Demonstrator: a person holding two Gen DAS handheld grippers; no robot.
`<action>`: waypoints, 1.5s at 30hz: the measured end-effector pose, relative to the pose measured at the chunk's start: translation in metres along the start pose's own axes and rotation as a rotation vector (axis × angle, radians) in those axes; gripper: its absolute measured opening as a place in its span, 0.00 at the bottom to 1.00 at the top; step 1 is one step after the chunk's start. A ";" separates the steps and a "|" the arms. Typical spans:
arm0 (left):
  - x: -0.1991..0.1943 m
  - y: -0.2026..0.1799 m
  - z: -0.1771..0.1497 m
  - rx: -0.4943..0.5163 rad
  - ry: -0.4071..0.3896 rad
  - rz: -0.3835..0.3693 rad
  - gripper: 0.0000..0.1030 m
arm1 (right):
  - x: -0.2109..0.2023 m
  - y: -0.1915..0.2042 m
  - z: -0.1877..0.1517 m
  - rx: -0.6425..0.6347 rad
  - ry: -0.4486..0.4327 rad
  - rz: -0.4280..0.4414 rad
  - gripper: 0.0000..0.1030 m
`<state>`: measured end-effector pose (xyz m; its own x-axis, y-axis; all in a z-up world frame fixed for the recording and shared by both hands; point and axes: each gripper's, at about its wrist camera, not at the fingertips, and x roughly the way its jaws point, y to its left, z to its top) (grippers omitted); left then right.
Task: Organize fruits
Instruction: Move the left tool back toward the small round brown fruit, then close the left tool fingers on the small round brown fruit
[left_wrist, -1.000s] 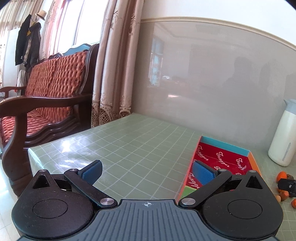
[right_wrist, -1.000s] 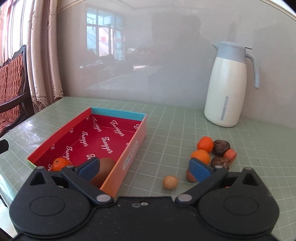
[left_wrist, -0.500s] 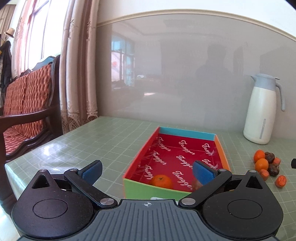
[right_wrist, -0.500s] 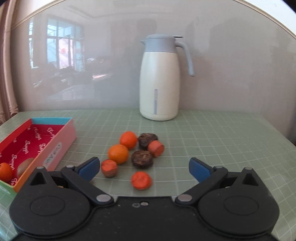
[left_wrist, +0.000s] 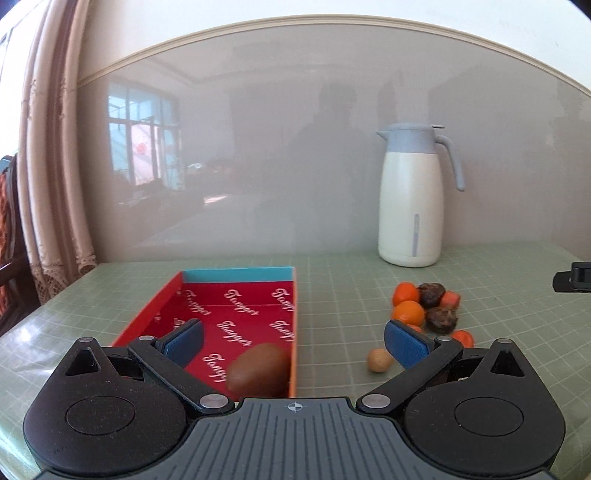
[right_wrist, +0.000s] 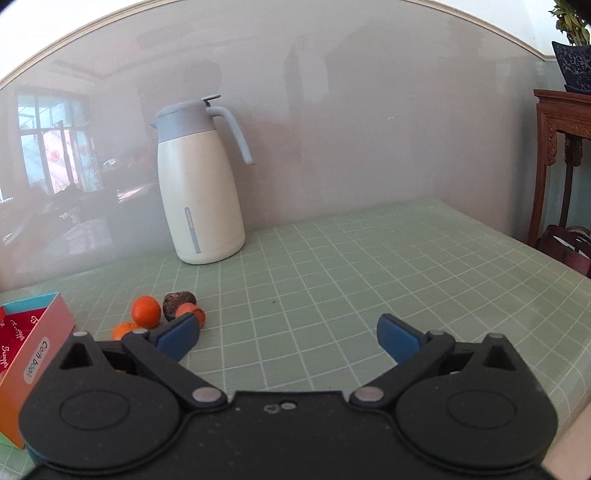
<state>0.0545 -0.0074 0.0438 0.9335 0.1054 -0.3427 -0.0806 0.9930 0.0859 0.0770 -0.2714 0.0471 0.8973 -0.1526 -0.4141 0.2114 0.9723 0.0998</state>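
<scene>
Holding both grippers wide apart and empty, I have nothing in either one. My left gripper (left_wrist: 293, 338) hangs over the near end of the red box (left_wrist: 236, 275), which I judge is the place meant for the fruit, since a brown kiwi (left_wrist: 258, 369) already lies inside against its right wall, just ahead of the fingers. Right of the box, a small tan nut (left_wrist: 379, 360) sits alone on the green table (left_wrist: 340, 295), near my right-hand pad. Beyond it the loose pile waits: oranges (left_wrist: 408, 312) and dark wrinkled fruit (left_wrist: 441, 317) touching one another. My right gripper (right_wrist: 288, 338) faces bare table, with that pile off to its left, partly hidden behind its left finger. A white jug (right_wrist: 199, 184) stands well behind.
</scene>
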 end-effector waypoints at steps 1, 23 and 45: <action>0.001 -0.008 0.001 0.009 0.004 -0.019 1.00 | -0.001 -0.003 0.000 0.006 -0.002 -0.002 1.00; 0.073 -0.070 -0.014 0.052 0.194 -0.112 0.99 | 0.000 -0.023 -0.001 0.004 -0.006 -0.142 1.00; 0.106 -0.075 -0.018 0.041 0.264 -0.100 0.40 | 0.005 -0.021 -0.001 0.009 0.018 -0.101 1.00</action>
<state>0.1530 -0.0696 -0.0161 0.8122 0.0226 -0.5829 0.0265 0.9968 0.0757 0.0770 -0.2920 0.0415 0.8643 -0.2463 -0.4386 0.3037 0.9506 0.0645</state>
